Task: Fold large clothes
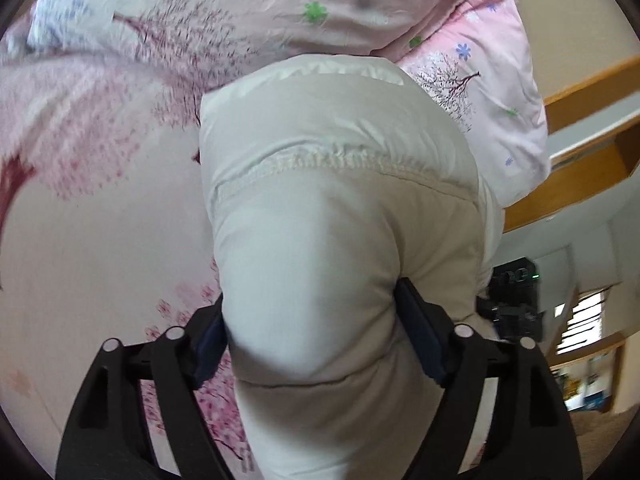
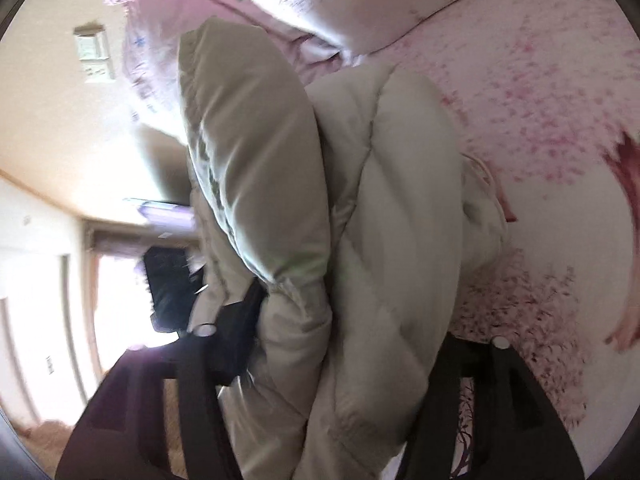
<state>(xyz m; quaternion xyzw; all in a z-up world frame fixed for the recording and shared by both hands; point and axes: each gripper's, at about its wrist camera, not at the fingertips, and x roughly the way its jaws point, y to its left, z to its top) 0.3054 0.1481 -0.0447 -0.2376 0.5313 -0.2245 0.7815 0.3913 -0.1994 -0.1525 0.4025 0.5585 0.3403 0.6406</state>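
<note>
A cream puffy quilted jacket (image 1: 336,216) fills the middle of the left wrist view. My left gripper (image 1: 316,336) is shut on a thick fold of it, one pad on each side, above the bed. In the right wrist view the same jacket (image 2: 360,208) hangs bunched in several folds. My right gripper (image 2: 344,328) is shut on its bunched edge; the left finger (image 2: 240,332) shows, the right one is hidden by fabric.
A bed sheet with a pink cherry-tree print (image 1: 92,184) lies under the jacket. A pink flowered quilt (image 1: 492,80) is heaped at the far side. A wooden bed frame (image 1: 580,184) and the room's walls (image 2: 60,128) show at the edge.
</note>
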